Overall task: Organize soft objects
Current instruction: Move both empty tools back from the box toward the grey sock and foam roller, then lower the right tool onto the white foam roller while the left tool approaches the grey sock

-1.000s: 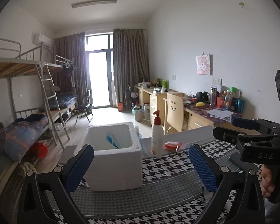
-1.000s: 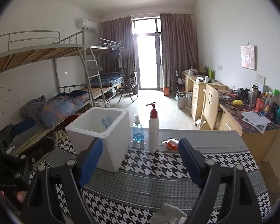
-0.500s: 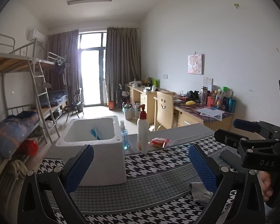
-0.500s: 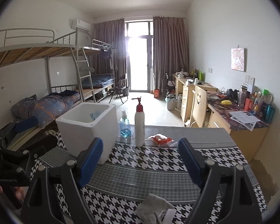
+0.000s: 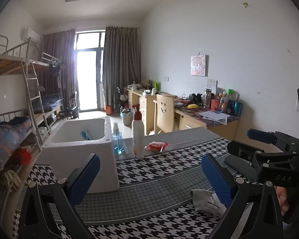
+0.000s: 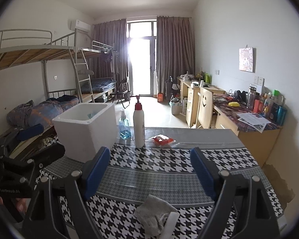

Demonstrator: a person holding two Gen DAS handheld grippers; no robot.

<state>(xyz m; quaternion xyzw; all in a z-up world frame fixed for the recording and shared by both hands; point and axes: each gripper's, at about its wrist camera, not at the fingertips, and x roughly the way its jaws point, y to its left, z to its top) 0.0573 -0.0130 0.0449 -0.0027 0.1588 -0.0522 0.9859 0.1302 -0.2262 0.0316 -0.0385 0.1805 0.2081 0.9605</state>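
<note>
**Desk:** What's different from a second ago?

**Me:** I've tipped both grippers down and eased them toward the table. A second back the grey cloth (image 6: 156, 216) was only a sliver at the bottom of the right wrist view; now the whole crumpled piece shows, lying at the near edge of the table, just below my right gripper (image 6: 149, 174). In the left wrist view that cloth sits by the right-hand finger of my left gripper (image 5: 149, 176), slightly behind its pad.

**Desk:** Jaws?

**Me:** Both spread wide, nothing between them. The right hasn't changed its spread over the second.

**Desk:** So what does that mean for the job?

**Me:** I read it as the approach to the first pick. The cloth is the soft thing nearest me, and the white foam box (image 6: 85, 131) at the far left corner looks like where it goes. There's already something blue-green inside it; I can't tell what.

**Desk:** Anything else on the table?

**Me:** A houndstooth tablecloth (image 6: 169, 165) with a grey band across it. Along the far edge: a blue spray bottle (image 6: 124, 126) just beside the box, a tall white pump bottle (image 6: 139, 125), then a red packet (image 6: 162, 140) lying flat in clear wrap.

**Desk:** And the room?

**Me:** A dorm: metal bunk beds (image 6: 49, 59) down the left with bedding piled up, desks (image 6: 249, 123) along the right wall crowded with bottles and papers, a chair with a smiley face (image 6: 205, 103), curtains either side of a bright balcony door.
</note>
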